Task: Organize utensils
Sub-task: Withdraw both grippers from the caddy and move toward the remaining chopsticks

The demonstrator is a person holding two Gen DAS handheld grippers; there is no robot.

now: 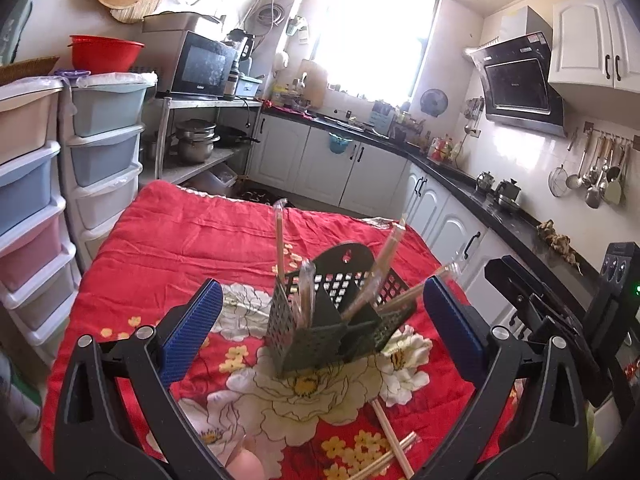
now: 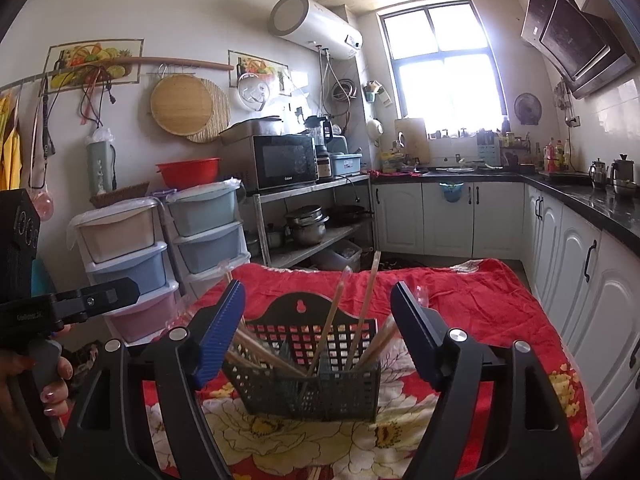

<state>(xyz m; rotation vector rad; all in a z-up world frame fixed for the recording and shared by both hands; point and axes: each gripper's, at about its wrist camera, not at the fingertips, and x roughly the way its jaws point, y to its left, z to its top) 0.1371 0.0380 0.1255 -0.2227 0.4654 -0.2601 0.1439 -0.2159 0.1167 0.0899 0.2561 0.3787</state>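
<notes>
You held the left gripper (image 1: 320, 320) and right gripper (image 2: 318, 328) wide, both empty, facing the chopstick basket (image 2: 312, 376) on the table's (image 1: 168, 240) red cloth; 2 loose chopsticks (image 1: 390, 440) lay at its near edge

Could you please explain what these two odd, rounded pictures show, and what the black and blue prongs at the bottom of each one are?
There is no robot here. A person holds a handheld two-finger tool in each hand, and each tool carries a wide-angle camera looking forward along its fingers, which is why the kitchen looks bent.

One picture is from the left tool; the other is from the right tool. The blue-padded prongs are each tool's own fingers. Both tools are open and hold nothing.

Between them, on a table covered by a red flowered cloth, stands a dark perforated utensil basket with wrapped chopsticks leaning in its compartments. A few loose chopsticks lie on the cloth in front of the basket, in the left view.
</notes>
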